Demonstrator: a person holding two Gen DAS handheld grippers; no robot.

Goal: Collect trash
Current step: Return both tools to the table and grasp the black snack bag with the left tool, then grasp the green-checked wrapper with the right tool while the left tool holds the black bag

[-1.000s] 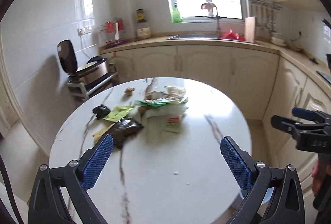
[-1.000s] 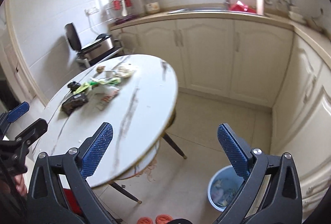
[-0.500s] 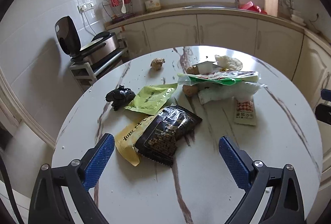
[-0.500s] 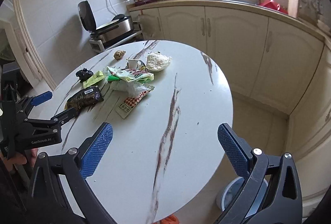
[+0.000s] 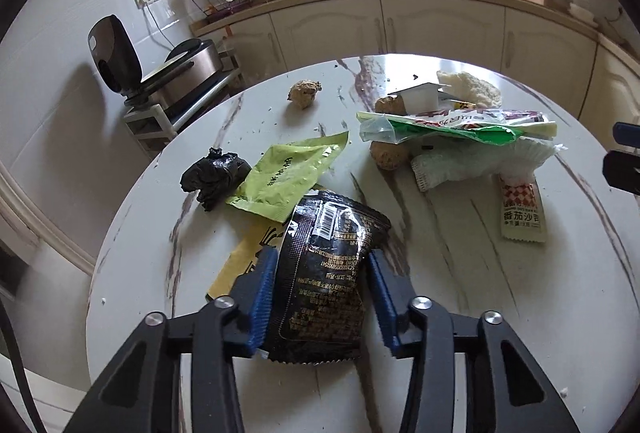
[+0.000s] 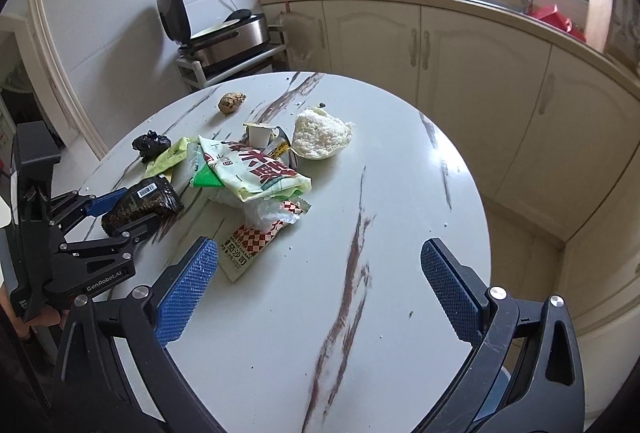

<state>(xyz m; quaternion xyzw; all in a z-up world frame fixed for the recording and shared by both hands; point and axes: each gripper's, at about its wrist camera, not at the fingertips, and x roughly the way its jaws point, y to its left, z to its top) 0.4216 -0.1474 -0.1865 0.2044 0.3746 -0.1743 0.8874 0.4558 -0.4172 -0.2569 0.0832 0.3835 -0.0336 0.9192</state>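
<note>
A black snack wrapper [image 5: 332, 233] lies on the round marble table [image 5: 440, 293], partly over a yellow packet [image 5: 240, 261]. My left gripper [image 5: 320, 255] is closing; its blue pads squeeze the wrapper's sides. The right wrist view shows that same grip on the wrapper [image 6: 148, 199] at the left. More trash lies beyond: a green packet [image 5: 284, 173], a crumpled black bag [image 5: 214, 177], a green-and-white bag [image 5: 460, 123], a ketchup sachet [image 5: 522, 211] and a white bun [image 6: 320, 133]. My right gripper [image 6: 319, 247] is open over bare tabletop, the sachet by its left finger.
A brown lump [image 5: 304, 93] sits at the table's far side. An open electric griddle on a rack [image 6: 224, 41] stands against the wall behind the table. Cream cabinets [image 6: 460, 45] with a sink counter run along the back and right. Floor shows right of the table.
Both grippers moved in over the table and tilted down. The left jaws, wide apart before, have come together on the black wrapper, which now bulges between them. The right jaws stay wide.
</note>
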